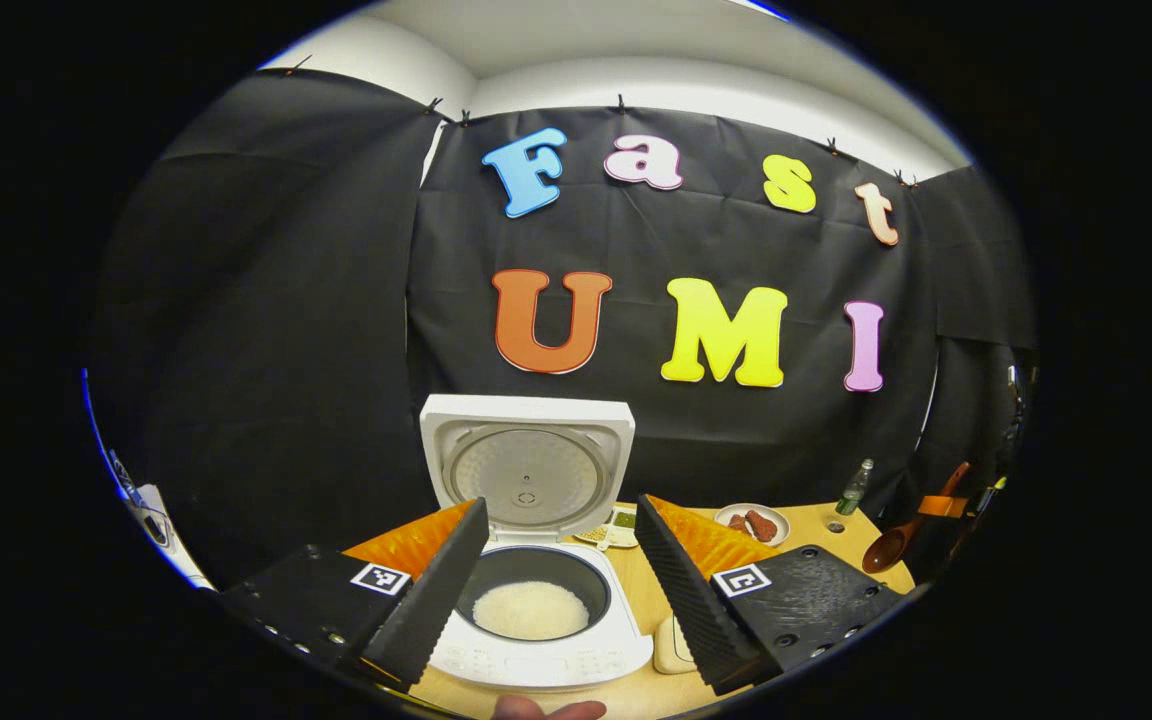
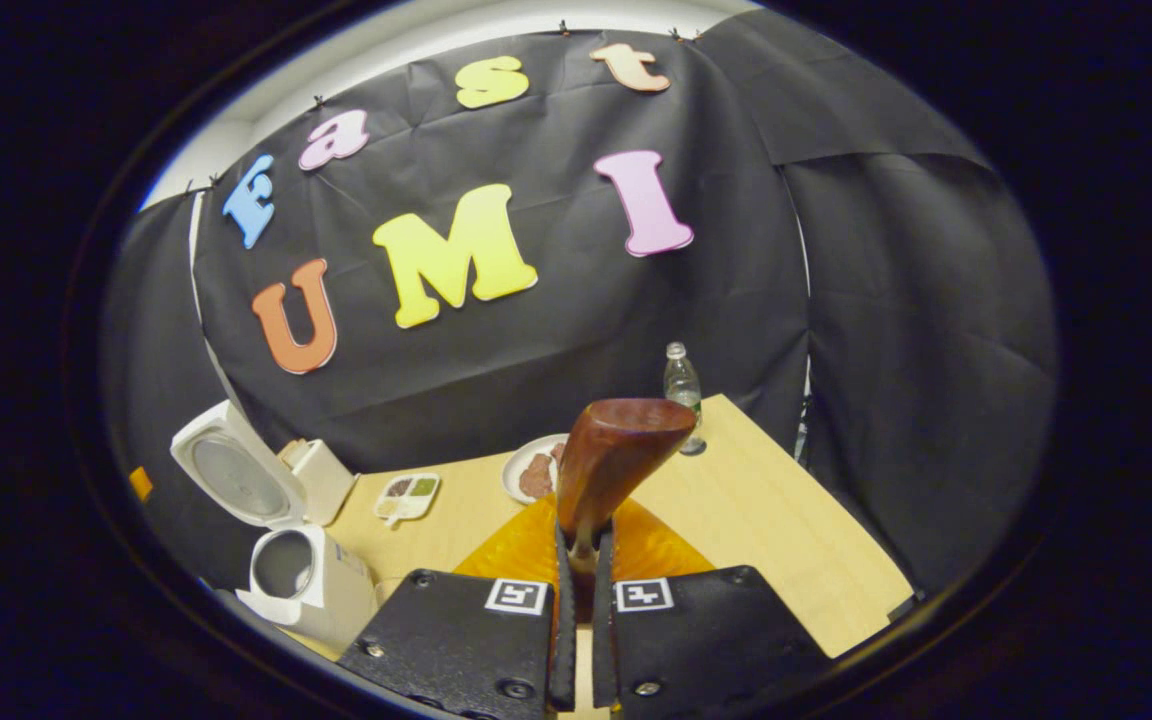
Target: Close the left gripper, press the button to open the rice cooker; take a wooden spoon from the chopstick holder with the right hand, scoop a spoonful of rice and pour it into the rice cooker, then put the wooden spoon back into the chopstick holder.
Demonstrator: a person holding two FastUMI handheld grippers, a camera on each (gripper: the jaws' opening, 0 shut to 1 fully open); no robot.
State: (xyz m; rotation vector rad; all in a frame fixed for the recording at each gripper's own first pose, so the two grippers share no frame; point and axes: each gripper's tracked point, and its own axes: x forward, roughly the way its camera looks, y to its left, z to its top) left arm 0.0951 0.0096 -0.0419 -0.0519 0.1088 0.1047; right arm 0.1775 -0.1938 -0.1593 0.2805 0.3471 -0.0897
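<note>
Clamped in the right claw (image 2: pixel 576 560), one wooden spoon (image 2: pixel 616 450) stands above the table (image 2: pixel 786 540). Left claw (image 1: pixel 561 560), fingers apart, hovers over one open rice cooker (image 1: pixel 536 640) holding white rice (image 1: pixel 530 610). One plate (image 2: pixel 521 465), one bottle (image 2: pixel 681 385) and one divided dish (image 2: pixel 406 497) stand behind.

The rice cooker (image 1: pixel 536 560) looks like smooth, glossy white plastic, and the inside of its raised lid (image 1: pixel 526 470) carries a dull metal-looking disc. The rice (image 1: pixel 530 610) in its dark, smooth inner pot is white and grainy. The wooden spoon (image 2: pixel 616 450) is reddish-brown wood with a polished sheen. The table (image 2: pixel 776 540) has a pale, matt wood-grain top. The bottle (image 2: pixel 681 385) looks like clear plastic. The plate (image 1: pixel 751 520) is smooth and white. The left gripper's fingers (image 1: pixel 436 590) have matt, ribbed inner faces.
</note>
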